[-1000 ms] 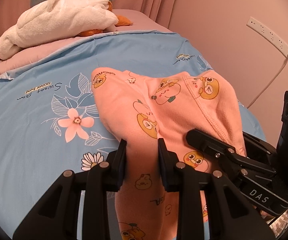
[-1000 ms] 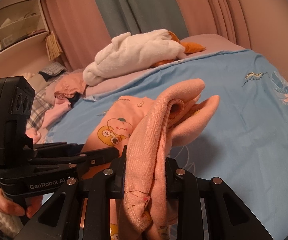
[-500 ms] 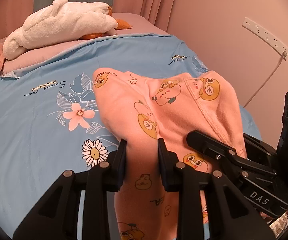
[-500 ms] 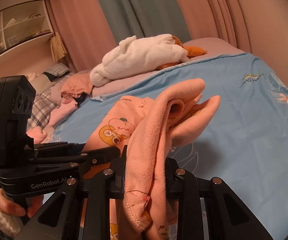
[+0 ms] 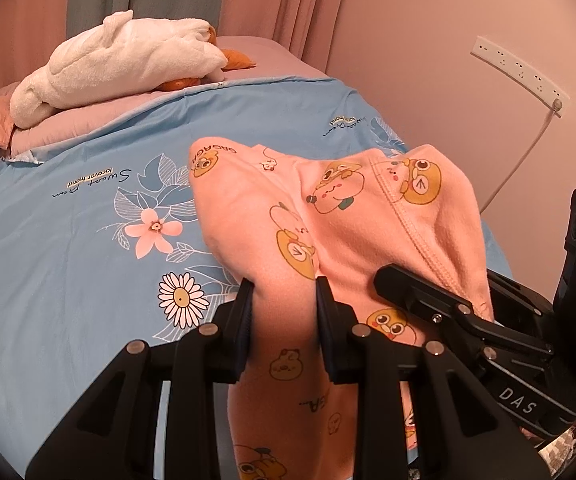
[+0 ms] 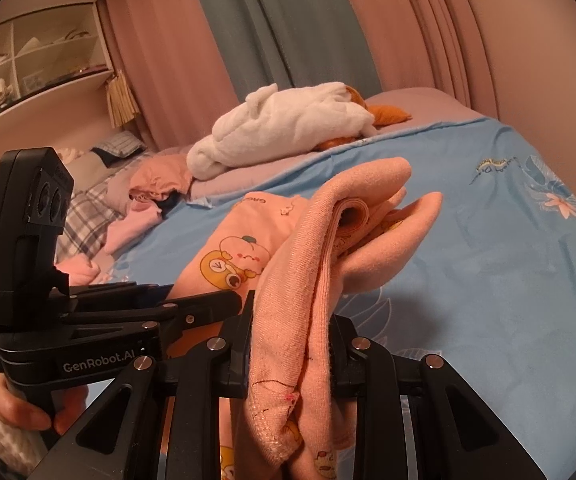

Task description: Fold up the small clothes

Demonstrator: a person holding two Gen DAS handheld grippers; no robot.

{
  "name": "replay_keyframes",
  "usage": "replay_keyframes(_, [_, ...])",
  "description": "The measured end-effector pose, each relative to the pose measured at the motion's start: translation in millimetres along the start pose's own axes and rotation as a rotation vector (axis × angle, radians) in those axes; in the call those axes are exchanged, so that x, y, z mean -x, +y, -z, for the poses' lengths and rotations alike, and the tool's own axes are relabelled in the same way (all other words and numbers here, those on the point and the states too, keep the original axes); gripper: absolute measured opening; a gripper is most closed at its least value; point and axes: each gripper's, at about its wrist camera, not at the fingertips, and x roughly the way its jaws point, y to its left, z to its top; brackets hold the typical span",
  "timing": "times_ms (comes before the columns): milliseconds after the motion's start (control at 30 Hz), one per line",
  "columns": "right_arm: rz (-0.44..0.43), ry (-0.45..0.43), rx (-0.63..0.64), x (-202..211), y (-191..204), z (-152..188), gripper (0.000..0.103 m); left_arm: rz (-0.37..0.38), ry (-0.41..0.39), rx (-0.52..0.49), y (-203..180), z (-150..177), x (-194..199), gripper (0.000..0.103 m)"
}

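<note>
Above the blue floral bedsheet, my left gripper and right gripper both pinch the peach cartoon-print baby garment; bunched layers could slip loose, spoiling the fold.

The right tongs, seen from the left wrist, carry "DAS" in white on their black body, and the left tongs, seen from the right wrist, carry "GenRobot.AI". The blue bedsheet shows upside-down script reading "Sweet Poem" above a small label that looks like "forever friend". The pink garment bears "GAGAGA" by a cartoon print.
</note>
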Motion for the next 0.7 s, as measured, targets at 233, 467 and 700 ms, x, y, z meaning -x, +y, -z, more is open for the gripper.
replay_keyframes(233, [0.013, -0.018, 0.008, 11.2, -1.6, -0.2, 0.028, 0.004, -0.012, -0.014, -13.4, -0.5, 4.1, 0.028])
replay_keyframes(467, [0.026, -0.029, 0.006, 19.9, -2.8, 1.9, 0.028, 0.009, -0.013, -0.029, -22.8, -0.4, 4.3, 0.028])
replay_keyframes(700, [0.033, -0.038, 0.004, 24.3, -1.1, 2.1, 0.028, 0.01, -0.019, -0.036, -26.1, -2.7, 4.7, 0.028])
